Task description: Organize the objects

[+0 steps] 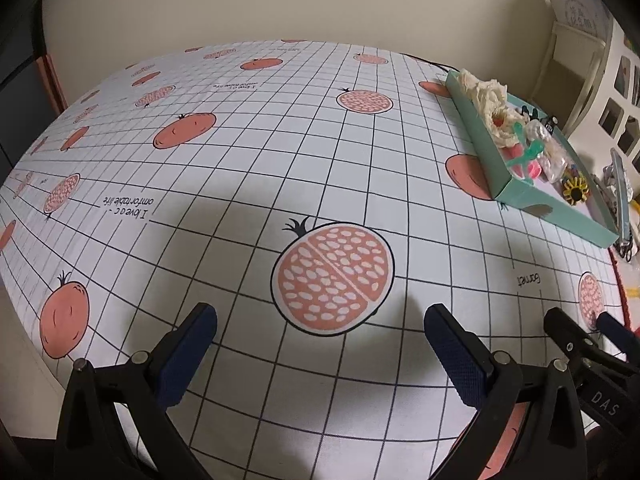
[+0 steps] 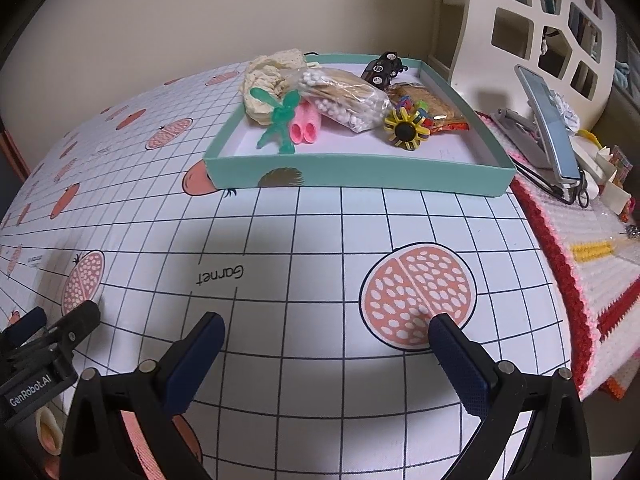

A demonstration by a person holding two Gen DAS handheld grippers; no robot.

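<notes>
A shallow teal box (image 2: 360, 168) (image 1: 516, 188) sits on the tablecloth, ahead of my right gripper and far right of my left one. Inside lie a cream crocheted piece (image 2: 268, 76) (image 1: 486, 96), a green plastic figure (image 2: 278, 120), a pink toy (image 2: 306, 126), a bag of white beads (image 2: 344, 98), a black toy car (image 2: 382, 68), a snack packet (image 2: 424, 102) and a yellow-black flower wheel (image 2: 406, 130) (image 1: 576, 192). My left gripper (image 1: 320, 316) is open over a pomegranate print, holding nothing. My right gripper (image 2: 326, 324) is open and holds nothing.
A white tablecloth (image 1: 260, 168) with a black grid and pomegranate prints covers the table. To the right lie a red-and-white knitted mat (image 2: 600, 272), a phone on a grey stand (image 2: 548, 120), small clutter, and a white shelf unit (image 2: 532, 24). A beige wall stands behind.
</notes>
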